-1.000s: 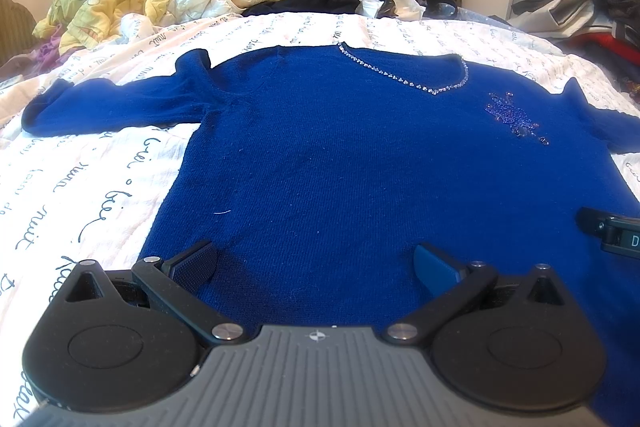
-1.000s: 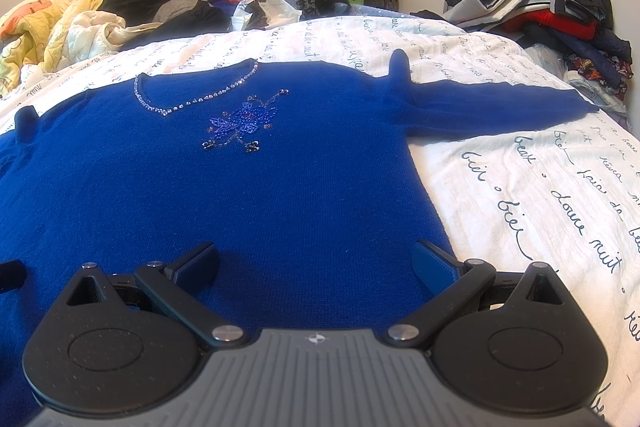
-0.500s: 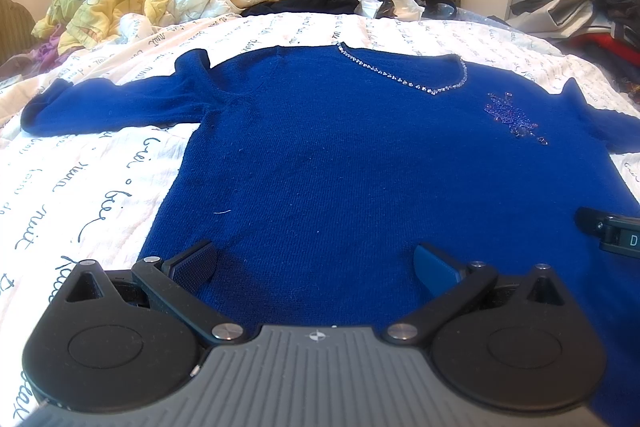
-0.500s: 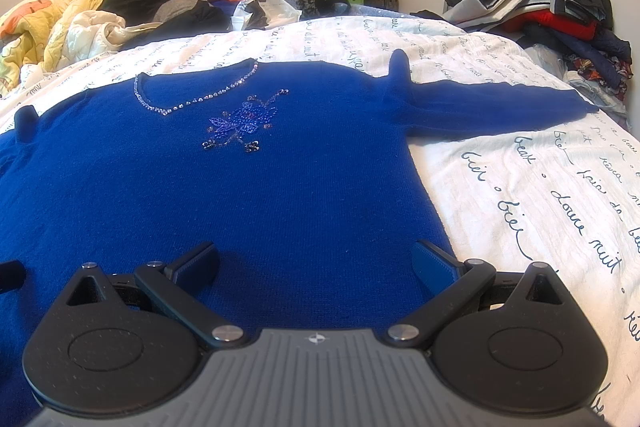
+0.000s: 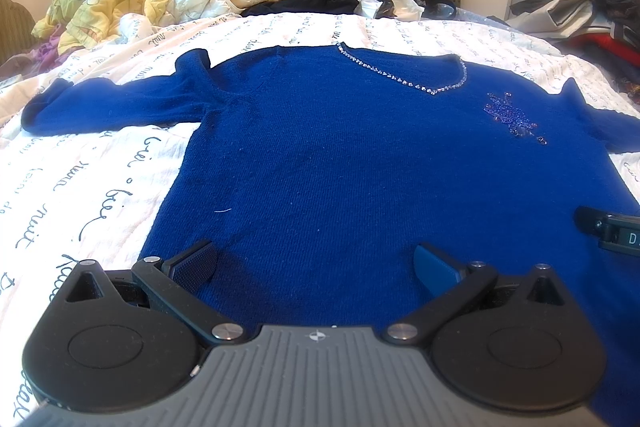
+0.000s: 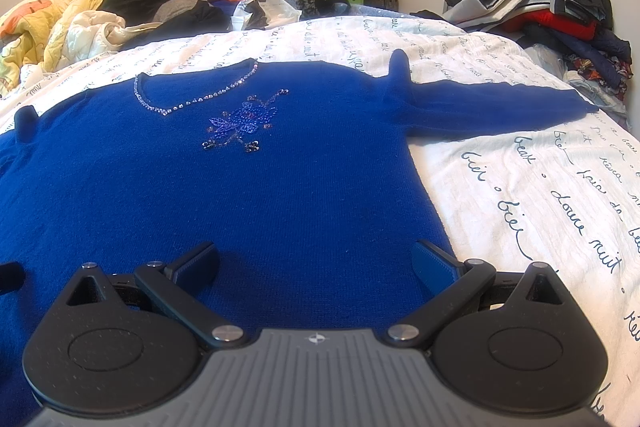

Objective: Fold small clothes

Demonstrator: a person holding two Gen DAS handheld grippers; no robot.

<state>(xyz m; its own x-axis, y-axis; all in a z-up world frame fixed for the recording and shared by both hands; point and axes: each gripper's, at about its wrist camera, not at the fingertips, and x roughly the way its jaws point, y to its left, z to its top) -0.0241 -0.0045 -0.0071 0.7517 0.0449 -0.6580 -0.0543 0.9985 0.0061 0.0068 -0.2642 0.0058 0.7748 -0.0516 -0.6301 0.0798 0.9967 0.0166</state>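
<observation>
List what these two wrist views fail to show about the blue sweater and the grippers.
- Blue sweater hem: both views, covered by the gripper bodies.
- Its right cuff: left wrist view, cut by the frame edge.
- Right gripper: only a sliver at the left wrist view's edge.
- Bedspread script: too distorted to read.

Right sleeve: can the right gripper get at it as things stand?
Probably yes. The right gripper is open over the sweater's hem, and the right sleeve lies flat on the bedsheet with nothing on or around it.

A royal-blue knit sweater (image 5: pixel 340 167) is lying flat and face up on the bed, both sleeves stretching straight out sideways. Rhinestones are edging its V-neck, and a beaded flower (image 6: pixel 240 123) is sitting just below.
</observation>
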